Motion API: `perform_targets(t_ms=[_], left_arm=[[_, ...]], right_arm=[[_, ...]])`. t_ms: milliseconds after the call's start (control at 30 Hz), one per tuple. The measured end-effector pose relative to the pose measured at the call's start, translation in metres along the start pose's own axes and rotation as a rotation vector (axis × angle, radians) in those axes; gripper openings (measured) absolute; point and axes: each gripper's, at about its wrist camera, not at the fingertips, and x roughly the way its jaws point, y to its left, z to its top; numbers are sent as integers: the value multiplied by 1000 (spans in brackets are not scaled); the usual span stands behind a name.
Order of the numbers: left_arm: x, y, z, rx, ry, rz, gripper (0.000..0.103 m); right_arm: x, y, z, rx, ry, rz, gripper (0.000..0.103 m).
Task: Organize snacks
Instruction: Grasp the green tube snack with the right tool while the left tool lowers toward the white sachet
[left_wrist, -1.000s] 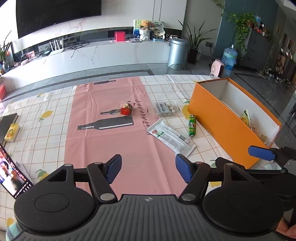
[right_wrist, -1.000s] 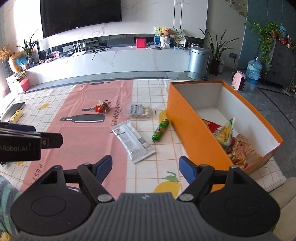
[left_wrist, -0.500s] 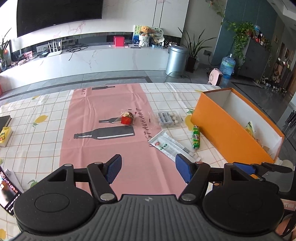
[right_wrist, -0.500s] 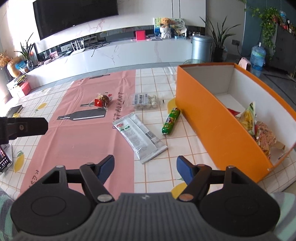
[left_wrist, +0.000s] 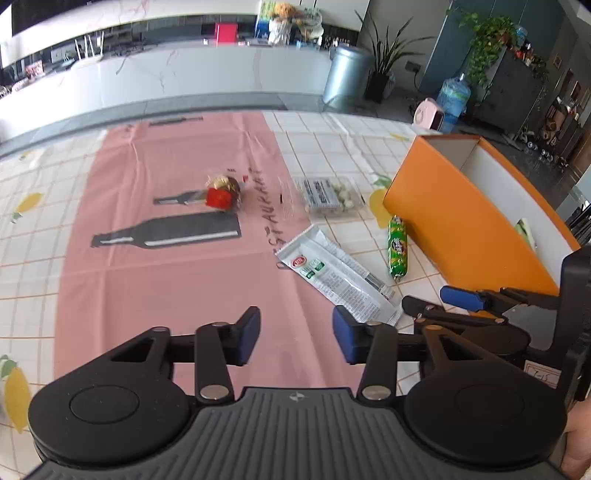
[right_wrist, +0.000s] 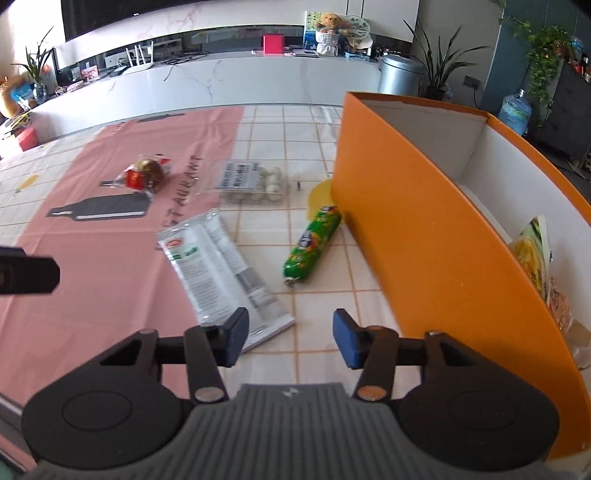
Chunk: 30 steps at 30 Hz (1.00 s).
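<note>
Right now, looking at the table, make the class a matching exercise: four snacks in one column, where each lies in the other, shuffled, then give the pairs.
Things:
1. green roll
2. white packet
3. red-wrapped snack
4. yellow bag

Places:
A. inside the orange box
B. on the pink runner, above the bottle print
C. on the checked cloth, just outside the box wall
D. lying across the runner's edge, partly on pink, partly on checks

Pairs: 1-C, 2-D, 3-B, 4-A
</note>
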Motion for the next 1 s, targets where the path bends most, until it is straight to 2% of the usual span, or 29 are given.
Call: perform_targets(t_ms=[67,167,300,367,500,633,700,833,867,1000], left_arm=[[11,0,2,-24,14,-18,42],[24,-1,3,-47,26,-40,38],[38,-5,1,-21,62,-37,38],[42,-3,0,-27,62,-35,38],[51,3,4,-77,83,-35,49],[56,7,7,-99,106,-16,54],[57,8,8,-107,105,-1,61],[62,8,14,-145,87,6,69],[64,7,16,-156,85,2,69],[70,7,22,-174,66,6,70]], right_arm=[[8,-2,3,-25,11,-31,37],[22,-2,5,-74,26,-67,37],[31,-1,6,-81,27,-28,37],[29,5,5,-102,15,14,37],[29,15,2,-97,9,122,37],[29,21,3,-91,18,233,37],[28,19,3,-69,17,233,37],[25,-2,10,52,-39,145,37],[24,-8,13,85,-53,120,38],[30,-21,25,192,-82,114,38]])
